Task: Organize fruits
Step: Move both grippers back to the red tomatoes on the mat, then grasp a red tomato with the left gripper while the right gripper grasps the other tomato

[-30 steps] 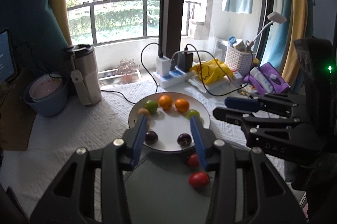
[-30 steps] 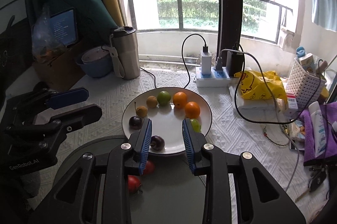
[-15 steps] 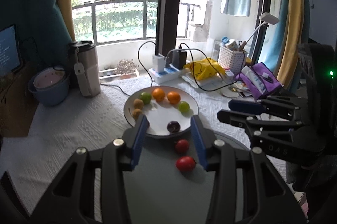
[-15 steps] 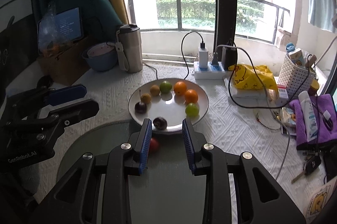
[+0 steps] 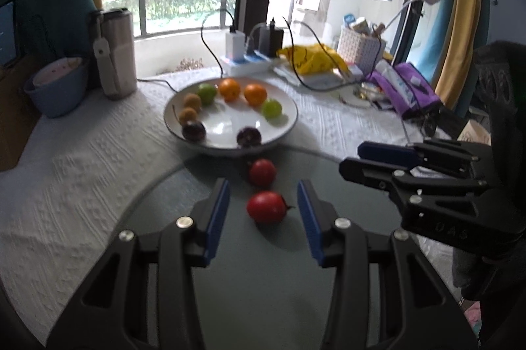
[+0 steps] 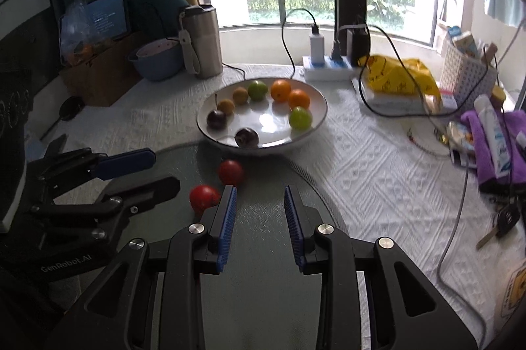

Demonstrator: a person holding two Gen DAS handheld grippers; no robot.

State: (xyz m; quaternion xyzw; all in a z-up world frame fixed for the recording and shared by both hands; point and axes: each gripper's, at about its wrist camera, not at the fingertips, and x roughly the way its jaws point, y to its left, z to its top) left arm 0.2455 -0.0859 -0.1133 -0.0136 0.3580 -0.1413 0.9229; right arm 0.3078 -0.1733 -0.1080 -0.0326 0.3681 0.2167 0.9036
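Note:
A white plate (image 5: pixel 289 114) (image 6: pixel 320 106) holds two oranges, two green fruits, two small yellow fruits and two dark plums. Two red tomatoes lie on the glass table in front of it: the near one (image 5: pixel 266 207) (image 6: pixel 203 197) and the far one (image 5: pixel 262 172) (image 6: pixel 230 171). My left gripper (image 5: pixel 263 210) is open, its fingers on either side of the near tomato without touching it. My right gripper (image 6: pixel 259 213) is open and empty, just right of the tomatoes. Each gripper shows in the other's view, the right (image 5: pixel 411 165) and the left (image 6: pixel 108 175).
A steel tumbler (image 5: pixel 115 50) and a blue bowl (image 5: pixel 56 87) stand at the back left. A power strip with cables (image 5: pixel 246 59), a yellow bag (image 5: pixel 309 57), a white basket (image 5: pixel 361 47) and a purple cloth with a tube (image 6: pixel 496 136) crowd the back right. Keys (image 6: pixel 503 218) lie at right.
Both grippers have pulled back from the plate toward me. The tomatoes, earlier partly hidden by the fingers, now show in full, and the near one sits between my left fingers.

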